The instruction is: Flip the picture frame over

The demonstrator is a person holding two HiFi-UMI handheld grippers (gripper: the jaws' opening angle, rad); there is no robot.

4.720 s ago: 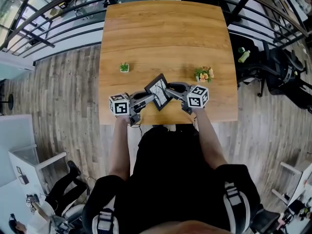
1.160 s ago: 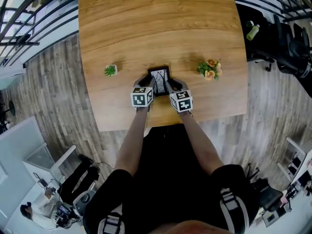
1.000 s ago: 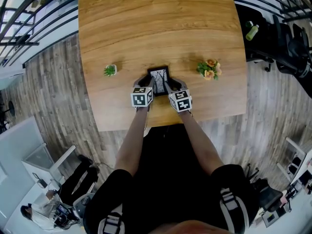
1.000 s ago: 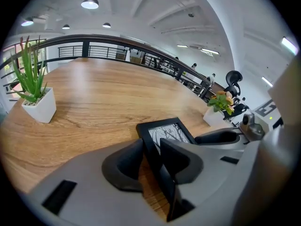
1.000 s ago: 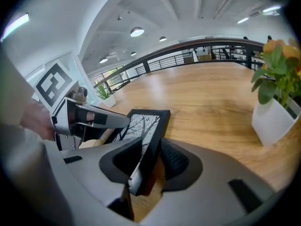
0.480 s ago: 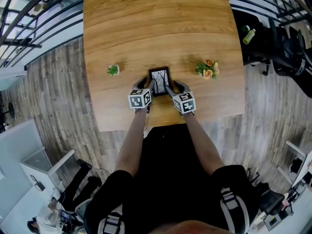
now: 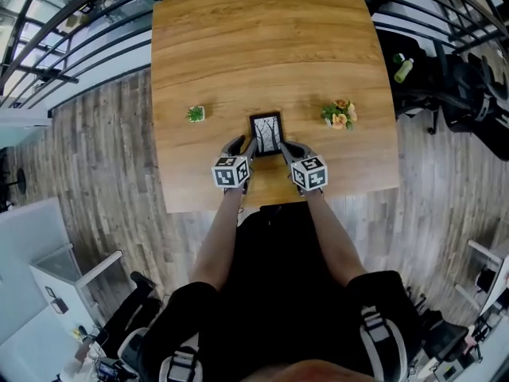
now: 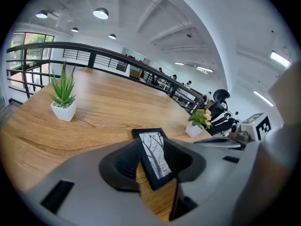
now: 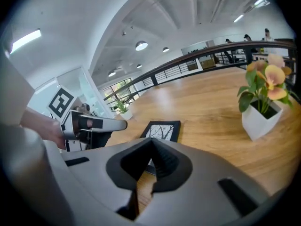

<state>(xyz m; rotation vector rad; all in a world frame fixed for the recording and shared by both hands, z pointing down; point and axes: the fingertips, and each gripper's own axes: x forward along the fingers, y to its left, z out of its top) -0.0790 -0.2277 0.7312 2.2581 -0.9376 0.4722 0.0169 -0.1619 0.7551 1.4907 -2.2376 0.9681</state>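
Observation:
The black picture frame [image 7: 266, 133] lies flat on the wooden table [image 7: 262, 46], tree picture facing up. My left gripper [image 7: 245, 146] hovers at its near left corner. Its jaws have just been opening and stand open. In the left gripper view the frame [image 8: 151, 147] shows through the gap of the left gripper [image 8: 154, 149], and neither pad presses on it. My right gripper [image 7: 286, 148] is at the near right corner. Its jaws have just closed and are shut on nothing; the frame [image 9: 163, 130] lies just beyond the right gripper [image 9: 151, 143].
A small green plant in a white pot [image 7: 196, 114] stands left of the frame, and a flower pot [image 7: 338, 114] stands to its right. The table's near edge [image 7: 274, 200] runs just behind both gripper cubes. Railings and office chairs surround the table.
Several seconds ago both grippers held the frame tilted above the table. It now lies flat, and over the last second both grippers have drawn back from its sides toward the near edge.

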